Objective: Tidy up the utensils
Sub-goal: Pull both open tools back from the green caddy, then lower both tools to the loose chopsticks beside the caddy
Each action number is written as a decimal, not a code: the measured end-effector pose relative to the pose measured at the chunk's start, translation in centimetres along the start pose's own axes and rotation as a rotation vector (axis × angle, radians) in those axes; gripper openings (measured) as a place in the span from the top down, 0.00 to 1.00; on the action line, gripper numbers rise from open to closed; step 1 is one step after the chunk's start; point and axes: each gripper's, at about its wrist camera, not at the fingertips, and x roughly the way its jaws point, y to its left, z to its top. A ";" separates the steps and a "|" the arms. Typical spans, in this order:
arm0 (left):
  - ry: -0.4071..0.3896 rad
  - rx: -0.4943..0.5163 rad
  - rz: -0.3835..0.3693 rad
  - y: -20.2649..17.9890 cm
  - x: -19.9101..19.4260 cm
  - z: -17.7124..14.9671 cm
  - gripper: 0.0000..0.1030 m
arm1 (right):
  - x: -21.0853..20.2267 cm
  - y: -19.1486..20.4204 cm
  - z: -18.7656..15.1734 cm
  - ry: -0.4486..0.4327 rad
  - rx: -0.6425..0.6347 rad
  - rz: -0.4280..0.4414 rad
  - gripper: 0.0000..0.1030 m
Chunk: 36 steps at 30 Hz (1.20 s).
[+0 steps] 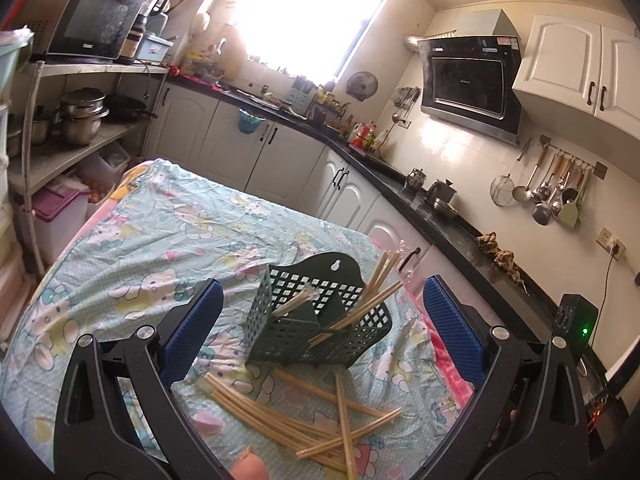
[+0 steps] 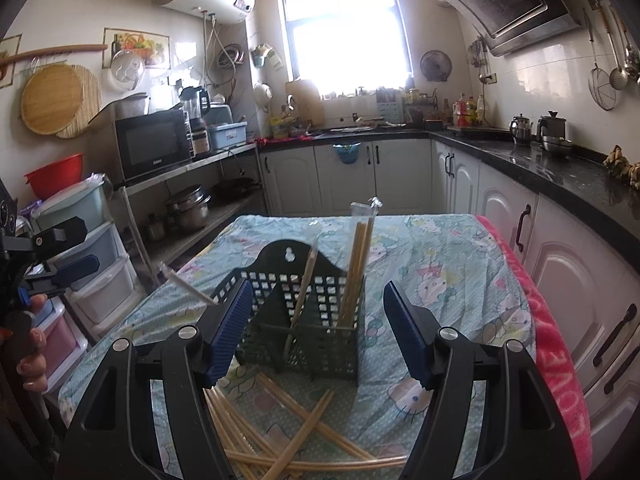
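A dark green plastic utensil basket (image 1: 316, 320) (image 2: 304, 320) stands on the table with several wrapped chopsticks (image 1: 360, 304) (image 2: 358, 268) upright in its compartments. Several loose chopsticks (image 1: 304, 412) (image 2: 288, 440) lie scattered on the cloth in front of it. My left gripper (image 1: 320, 328) is open and empty, its blue pads (image 1: 196, 332) on either side of the basket, a little before it. My right gripper (image 2: 316, 332) is open and empty, likewise framing the basket. The left gripper also shows at the left edge of the right wrist view (image 2: 52, 256).
The table carries a light blue cartoon cloth (image 1: 168, 248) (image 2: 440, 264) with a pink towel (image 2: 560, 360) along its right edge. Black counters with white cabinets (image 2: 560, 176) run behind and to the right. A shelf with microwave (image 2: 152, 144) and pots stands left.
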 end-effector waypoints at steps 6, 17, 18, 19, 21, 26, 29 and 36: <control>0.027 -0.016 0.026 1.0 0.2 -0.9 0.10 | 0.6 0.7 -1.1 0.039 -0.021 0.015 0.36; 0.084 -0.041 0.071 2.8 1.1 -2.6 0.10 | 2.0 1.7 -3.2 0.117 -0.068 0.029 0.36; 0.091 -0.044 0.077 2.9 1.3 -2.8 0.10 | 2.2 1.7 -3.4 0.127 -0.070 0.029 0.36; 0.096 -0.047 0.080 3.1 1.3 -3.0 0.10 | 2.4 1.7 -3.6 0.134 -0.071 0.028 0.36; 0.112 -0.062 0.091 3.5 1.7 -3.4 0.10 | 2.7 1.6 -4.0 0.152 -0.071 0.025 0.36; 0.165 -0.102 0.107 4.6 2.5 -4.8 0.10 | 3.7 1.2 -5.1 0.192 -0.070 0.017 0.36; 0.200 -0.116 0.115 5.1 3.1 -5.9 0.10 | 4.1 1.1 -5.7 0.212 -0.075 0.006 0.36; 0.263 -0.137 0.113 5.8 4.3 -7.7 0.10 | 5.3 0.6 -6.8 0.257 -0.073 -0.005 0.36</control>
